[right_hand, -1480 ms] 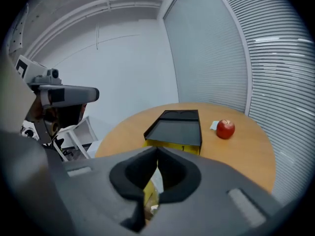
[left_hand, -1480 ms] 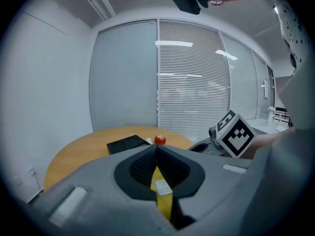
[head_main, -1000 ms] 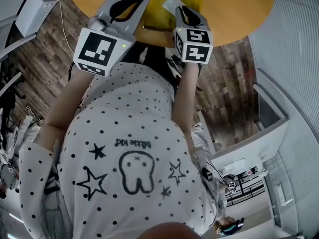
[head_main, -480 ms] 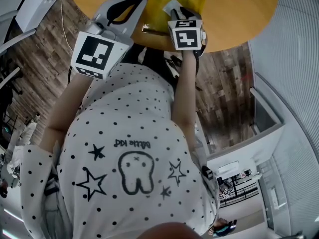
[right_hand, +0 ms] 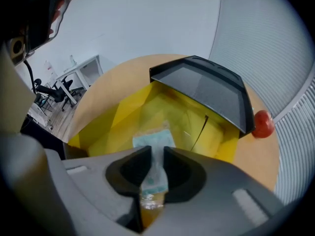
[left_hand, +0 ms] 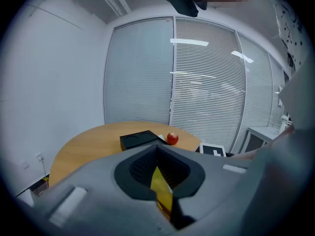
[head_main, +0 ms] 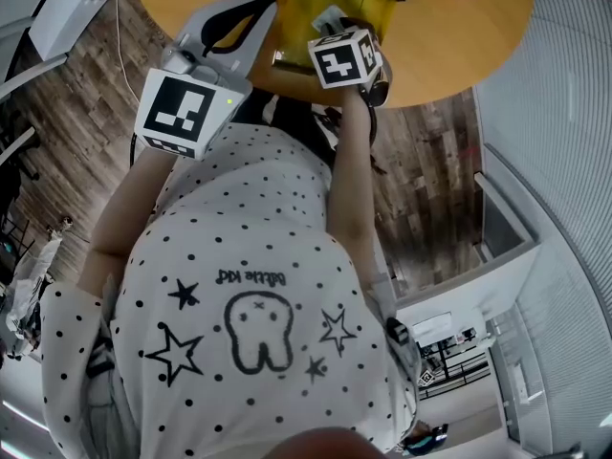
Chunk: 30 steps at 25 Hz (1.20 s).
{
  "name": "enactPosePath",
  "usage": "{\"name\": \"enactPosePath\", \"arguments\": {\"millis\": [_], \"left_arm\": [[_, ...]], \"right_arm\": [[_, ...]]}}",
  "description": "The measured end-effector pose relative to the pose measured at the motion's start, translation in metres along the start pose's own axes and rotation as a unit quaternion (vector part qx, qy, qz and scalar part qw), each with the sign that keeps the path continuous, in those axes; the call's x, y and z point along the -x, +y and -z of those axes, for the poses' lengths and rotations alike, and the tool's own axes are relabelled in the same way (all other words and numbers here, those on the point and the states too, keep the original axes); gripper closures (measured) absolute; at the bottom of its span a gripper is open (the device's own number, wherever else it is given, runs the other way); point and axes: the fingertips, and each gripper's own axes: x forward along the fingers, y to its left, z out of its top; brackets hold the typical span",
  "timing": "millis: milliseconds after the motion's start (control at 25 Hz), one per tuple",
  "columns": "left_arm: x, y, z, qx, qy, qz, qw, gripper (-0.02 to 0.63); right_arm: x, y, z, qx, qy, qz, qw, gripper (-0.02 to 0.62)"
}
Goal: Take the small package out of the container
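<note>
A yellow container (right_hand: 118, 117) with a raised black lid (right_hand: 206, 90) stands on the round wooden table (head_main: 459, 36). Inside it lies the small pale-blue package (right_hand: 153, 141); in the head view the package (head_main: 330, 15) peeks out above the right gripper's marker cube. My right gripper (right_hand: 155, 173) reaches into the container and its jaws are opening, with the package's near end in the gap between them. My left gripper (left_hand: 160, 191) is shut on the container's yellow wall (left_hand: 158, 181) at its left edge (head_main: 277, 27).
A red ball-like object (right_hand: 263, 123) lies on the table right of the container. In the left gripper view a black tray (left_hand: 140, 140) sits beside it. The table's rim is close to my body; wooden floor lies below.
My right gripper has moved forward into the container over the package, and its marker cube has tilted. The left gripper has stayed at the container's left edge.
</note>
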Motion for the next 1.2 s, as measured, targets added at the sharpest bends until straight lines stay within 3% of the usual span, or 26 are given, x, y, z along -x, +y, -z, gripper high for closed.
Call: {"name": "enactPosePath", "arguments": {"millis": [40,80,240,560,920,1200], "left_arm": [[0.000,0.000,0.000,0.001,-0.001,0.000,1.0000,0.603],[0.001,0.001,0.001,0.001,-0.001,-0.001,1.0000,0.603],[0.003,0.005,0.000,0.002,-0.002,-0.004,1.0000,0.603],[0.007,0.012,-0.001,0.003,-0.005,-0.003,1.0000,0.603],[0.013,0.011,-0.012,0.013,-0.026,-0.007,0.9996,0.603],[0.013,-0.011,-0.021,0.000,-0.036,0.015,0.9992,0.603]], "right_arm": [[-0.001,0.001,0.001,0.002,0.003,-0.003,1.000,0.567],[0.000,0.003,0.002,-0.002,0.004,-0.010,1.000,0.586],[0.009,0.005,-0.001,-0.023,-0.009,-0.022,0.999,0.591],[0.053,-0.001,-0.026,-0.100,-0.113,-0.013,0.988,0.591],[0.133,-0.027,-0.047,-0.166,-0.235,0.022,0.957,0.591],[0.186,-0.047,-0.041,-0.211,-0.308,0.045,0.927,0.591]]}}
